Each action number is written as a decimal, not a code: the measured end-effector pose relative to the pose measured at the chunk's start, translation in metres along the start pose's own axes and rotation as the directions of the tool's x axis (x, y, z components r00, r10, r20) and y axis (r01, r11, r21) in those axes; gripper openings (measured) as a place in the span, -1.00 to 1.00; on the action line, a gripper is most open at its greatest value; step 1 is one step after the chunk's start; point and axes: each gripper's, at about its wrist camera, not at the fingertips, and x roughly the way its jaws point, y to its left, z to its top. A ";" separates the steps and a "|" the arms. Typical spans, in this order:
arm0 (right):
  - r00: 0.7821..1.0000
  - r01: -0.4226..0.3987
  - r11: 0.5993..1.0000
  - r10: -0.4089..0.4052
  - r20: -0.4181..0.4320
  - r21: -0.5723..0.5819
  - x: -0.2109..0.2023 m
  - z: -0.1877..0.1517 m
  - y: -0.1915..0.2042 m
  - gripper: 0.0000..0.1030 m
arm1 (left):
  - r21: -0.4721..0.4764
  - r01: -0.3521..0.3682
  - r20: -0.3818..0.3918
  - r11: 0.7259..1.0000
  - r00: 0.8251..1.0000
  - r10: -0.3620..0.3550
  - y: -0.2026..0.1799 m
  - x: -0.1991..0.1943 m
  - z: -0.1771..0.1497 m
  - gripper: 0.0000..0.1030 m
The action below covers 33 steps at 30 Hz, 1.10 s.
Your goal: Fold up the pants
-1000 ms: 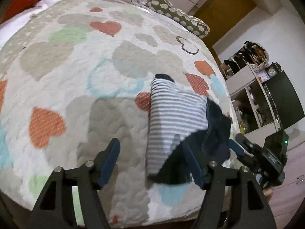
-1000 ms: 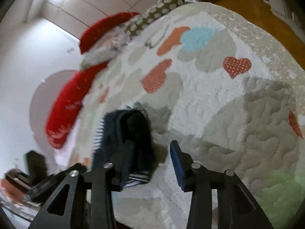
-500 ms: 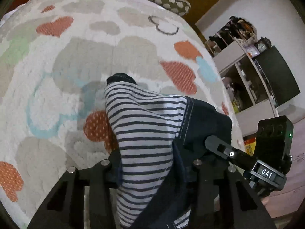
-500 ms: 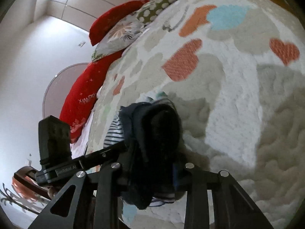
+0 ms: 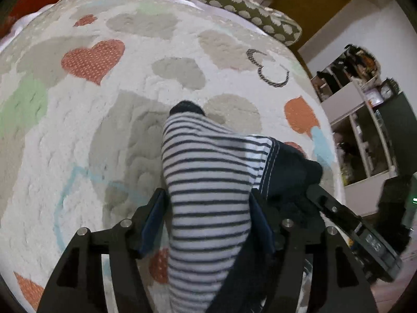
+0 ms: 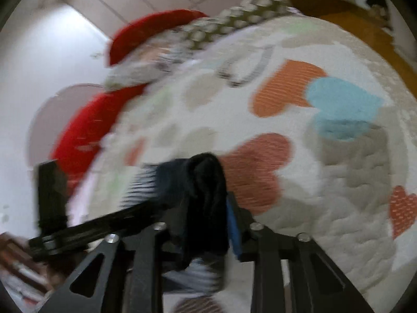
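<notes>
The pants [image 5: 208, 182] are a folded bundle, white with dark stripes on one face and dark navy on the other. In the left wrist view my left gripper [image 5: 206, 224] is shut on the striped end, which fills the gap between its fingers. In the blurred right wrist view my right gripper [image 6: 206, 221] is shut on the navy end of the pants [image 6: 200, 190]. The right gripper [image 5: 346, 224] shows at the right of the left wrist view, beside the navy part. The bundle is held above the heart-patterned bedspread [image 5: 91, 130].
A spotted pillow [image 5: 242, 7] and red pillows [image 6: 86, 133] lie at the head of the bed. Shelves with clutter and a dark cabinet [image 5: 370, 130] stand beyond the bed's right edge. A wooden door [image 5: 312, 2] is at the back.
Both grippers were open beside the pants, then closed on the pants' two ends. The bundle now sits higher over the bedspread, and the right view has swung and blurred.
</notes>
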 end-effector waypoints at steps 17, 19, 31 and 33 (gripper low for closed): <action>0.987 -0.160 0.983 0.160 0.006 0.096 -0.015 -0.044 0.015 -0.25 | 0.067 -0.148 0.093 0.987 0.986 0.141 0.007 -0.027 -0.069 0.36; 0.993 -0.119 0.989 0.118 0.020 0.088 -0.014 -0.057 0.011 -0.26 | 0.057 -0.136 0.088 0.989 0.987 0.131 0.008 -0.034 -0.070 0.36; 0.990 0.005 0.996 -0.018 0.138 0.094 -0.082 -0.118 0.009 -0.04 | -0.012 -0.215 0.264 0.977 0.941 0.210 0.005 -0.115 -0.140 0.44; 0.986 0.053 0.994 -0.067 0.151 0.094 -0.088 -0.131 0.010 -0.04 | -0.031 -0.268 0.346 0.963 0.901 0.262 0.000 -0.136 -0.152 0.48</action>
